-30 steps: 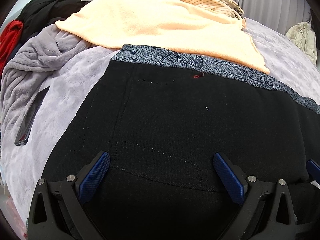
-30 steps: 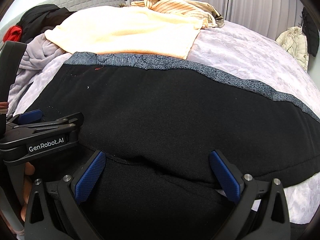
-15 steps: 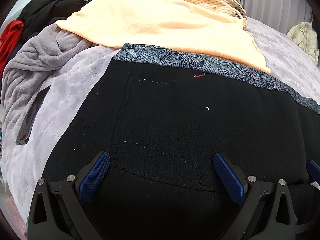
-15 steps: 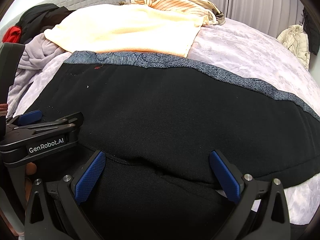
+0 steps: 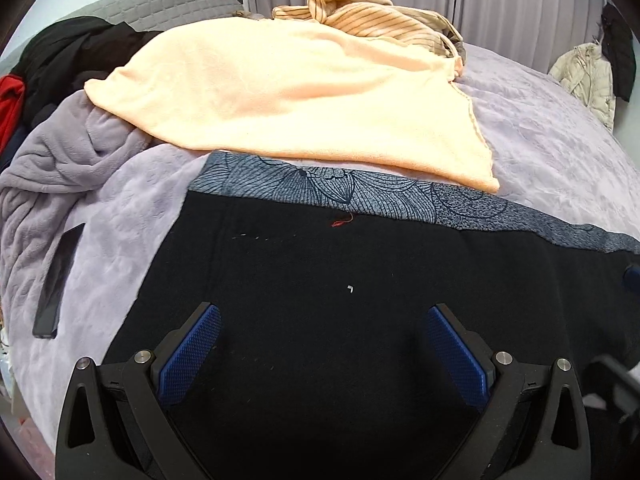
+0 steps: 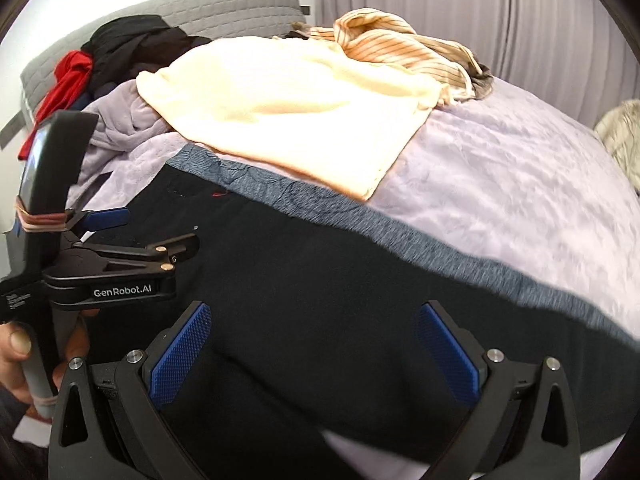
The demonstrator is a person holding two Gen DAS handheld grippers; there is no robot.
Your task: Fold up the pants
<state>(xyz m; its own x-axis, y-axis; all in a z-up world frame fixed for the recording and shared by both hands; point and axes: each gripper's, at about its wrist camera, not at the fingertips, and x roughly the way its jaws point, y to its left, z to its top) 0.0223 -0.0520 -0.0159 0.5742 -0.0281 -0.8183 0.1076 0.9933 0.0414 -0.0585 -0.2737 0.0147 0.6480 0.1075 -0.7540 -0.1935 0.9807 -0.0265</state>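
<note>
A bed point(image 5: 560, 148) with a lavender cover filled the view, curtains point(image 6: 480, 20) behind it and a peach blanket point(image 5: 300, 92) heaped toward the headboard. The black pants point(image 5: 340, 280) lay flat across the near part of the bed, directly ahead of and beneath both claws, with the patterned grey band point(image 5: 360, 196) along their far edge. Their long axis ran left to right across my view, trailing off to the right. My left claw point(image 5: 320, 344) hung spread wide over the cloth with nothing between its fingers; my right claw point(image 6: 314, 344) was equally wide and empty. The left one sat nearer the left end of the band, the right one nearer the long run. The pants' right end was cut off by the frame, and the near hem was hidden under the claws.
</note>
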